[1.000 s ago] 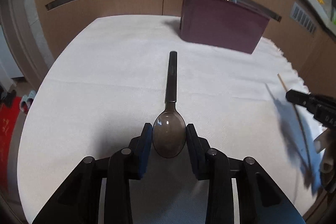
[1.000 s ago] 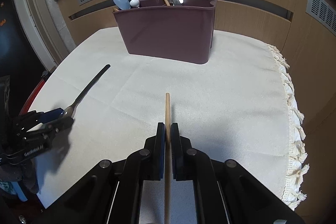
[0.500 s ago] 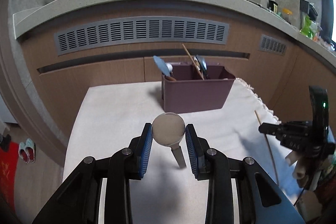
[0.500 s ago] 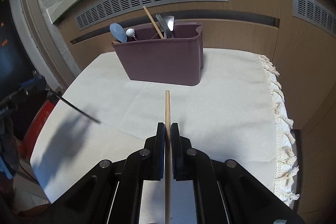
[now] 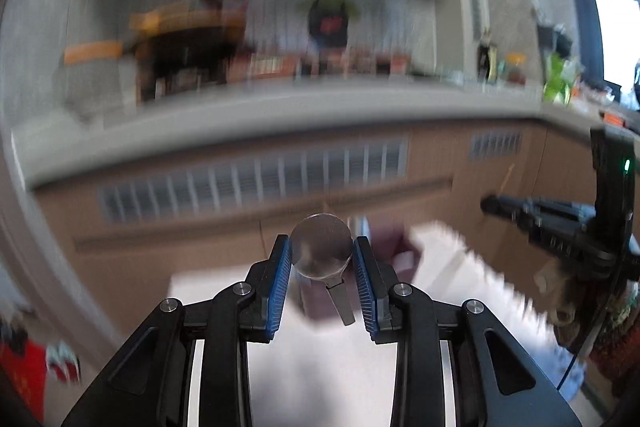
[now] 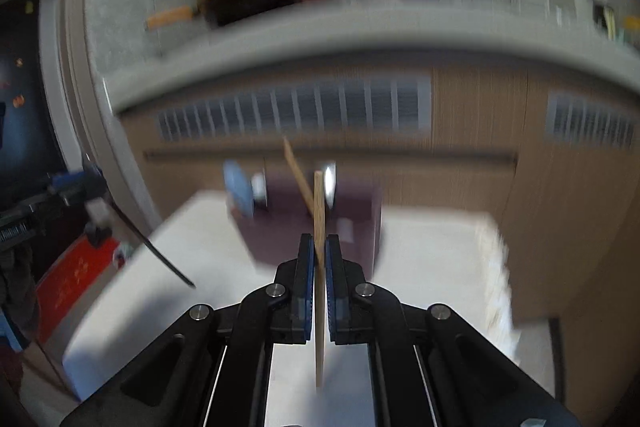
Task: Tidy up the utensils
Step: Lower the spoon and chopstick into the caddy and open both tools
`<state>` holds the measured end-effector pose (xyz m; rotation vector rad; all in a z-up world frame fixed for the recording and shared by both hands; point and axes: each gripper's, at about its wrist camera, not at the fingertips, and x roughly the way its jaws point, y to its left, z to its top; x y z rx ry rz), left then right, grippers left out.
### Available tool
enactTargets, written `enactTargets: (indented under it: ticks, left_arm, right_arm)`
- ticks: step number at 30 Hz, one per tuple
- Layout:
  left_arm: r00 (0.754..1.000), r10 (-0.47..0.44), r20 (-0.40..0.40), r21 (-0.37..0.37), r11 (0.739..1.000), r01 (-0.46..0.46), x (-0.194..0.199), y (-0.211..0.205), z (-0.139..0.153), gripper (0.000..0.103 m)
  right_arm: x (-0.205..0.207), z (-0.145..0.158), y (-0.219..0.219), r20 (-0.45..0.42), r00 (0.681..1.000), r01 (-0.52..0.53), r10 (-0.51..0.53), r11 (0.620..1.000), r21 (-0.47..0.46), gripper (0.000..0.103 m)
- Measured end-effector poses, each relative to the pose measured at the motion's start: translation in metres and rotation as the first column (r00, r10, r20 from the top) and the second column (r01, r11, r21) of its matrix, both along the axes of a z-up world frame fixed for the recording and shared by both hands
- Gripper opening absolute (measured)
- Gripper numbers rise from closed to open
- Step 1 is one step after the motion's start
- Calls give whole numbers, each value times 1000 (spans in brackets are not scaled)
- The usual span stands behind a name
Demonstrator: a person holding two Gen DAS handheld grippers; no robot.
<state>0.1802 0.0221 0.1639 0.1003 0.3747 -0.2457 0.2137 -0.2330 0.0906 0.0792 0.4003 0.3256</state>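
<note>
The left tool (image 5: 322, 259) pinches a spoon (image 5: 321, 250) by the rim of its bowl, handle hanging down below the pads. That smooth, curved bowl looks a slippery hold; the flat handle would likely grip surer. The right tool (image 6: 319, 259) is pressed tight on a chopstick (image 6: 319, 211), which points ahead: light, stiff, thin, likely to pivot between the pads. Beyond both tools the maroon holder (image 6: 280, 231) stands on the cloth-covered surface (image 6: 432, 255), blurred.
</note>
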Motion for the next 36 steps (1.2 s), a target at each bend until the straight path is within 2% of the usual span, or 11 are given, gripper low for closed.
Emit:
enactTargets:
  ticks: [3,5,7,10,17,26,29,31,32,34,36]
  left_arm:
    - [998,-52,20,-26,998,53,25,0,33,33]
    - [997,-70,22,-30,997,71,44,1,43,32]
    - [997,-75,18,-22,997,75,65,2,47,32]
    - [995,-96,-19,-44,994,95,94,7,43,32]
    - [988,-111,-107,-68,992,104,144,6,10,32]
    - [963,-143,-227,-85,988,127,177,-9,-34,32]
    - [932,-186,-310,-152,978,144,192,-15,-56,34]
    - [920,-182,-347,-174,976,128,199,-17,-71,44]
    - [923,-162,-350,-169,980,108,197,-17,-76,50]
    - [935,-130,-329,-167,983,78,185,-13,-78,51]
    - [944,-105,-311,-177,983,51,166,-8,-77,51]
  right_arm:
    - [6,71,-1,198,980,27,-31,999,23,5]
    - [15,100,3,278,959,47,-49,999,15,5]
    - [32,115,7,284,957,54,-55,998,12,5]
    - [58,119,11,243,969,40,-44,999,21,5]
    - [84,98,17,184,983,36,-26,998,-56,5]
    - [111,61,24,58,998,24,-17,992,-120,5]
    - [127,35,28,-49,999,-5,-2,992,-124,5]
    - [143,12,30,-149,988,-58,42,993,-103,7]
    - [150,3,31,-192,980,-69,48,992,-104,7]
    - [162,-20,29,-280,959,-61,35,995,-85,8]
    - [160,-31,24,-306,952,-38,14,997,-70,10]
